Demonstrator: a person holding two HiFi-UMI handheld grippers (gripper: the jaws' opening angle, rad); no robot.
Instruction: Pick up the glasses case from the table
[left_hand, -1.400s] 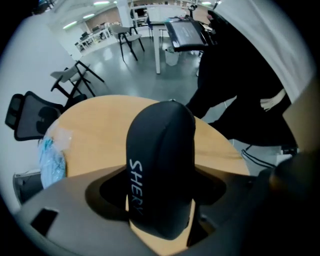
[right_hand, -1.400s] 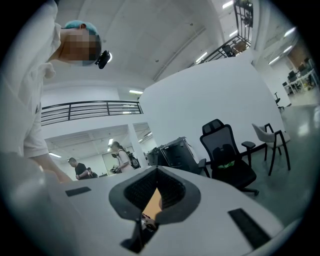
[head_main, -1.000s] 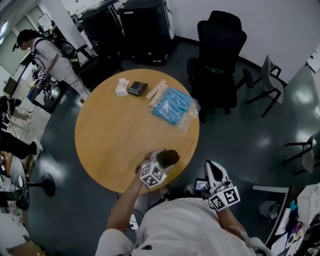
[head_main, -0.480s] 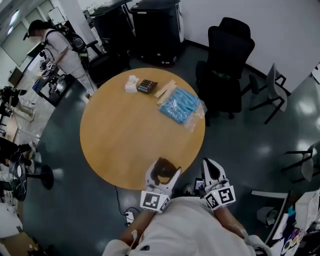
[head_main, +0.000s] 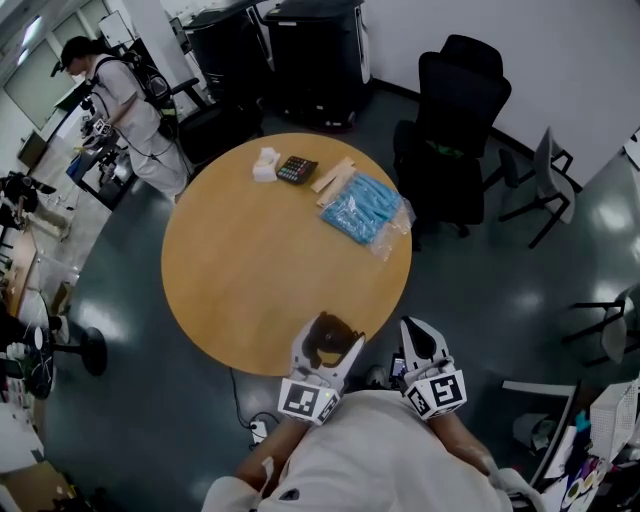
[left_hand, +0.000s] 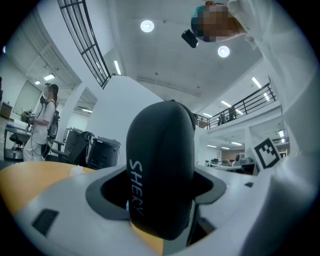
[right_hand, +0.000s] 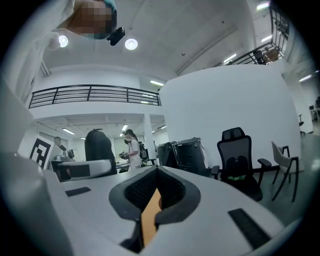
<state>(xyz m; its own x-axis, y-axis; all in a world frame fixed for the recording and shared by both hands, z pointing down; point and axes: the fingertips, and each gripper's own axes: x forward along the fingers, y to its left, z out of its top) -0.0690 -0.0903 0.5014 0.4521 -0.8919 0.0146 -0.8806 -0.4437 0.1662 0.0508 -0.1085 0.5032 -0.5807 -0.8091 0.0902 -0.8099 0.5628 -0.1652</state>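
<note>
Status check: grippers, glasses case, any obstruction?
Left gripper shut on the glasses case, by the near edge of the table. Right gripper shut, empty, off the table. Nothing in the way.

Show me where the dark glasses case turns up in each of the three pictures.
Head view: glasses case bottom centre, at the table's near edge, in the left gripper's tongs.
Left gripper view: dead centre, upright between the tongs.
Right gripper view: likely the dark rounded shape at left.
Shared landmark: the standing person in white, seen in all three.
</note>
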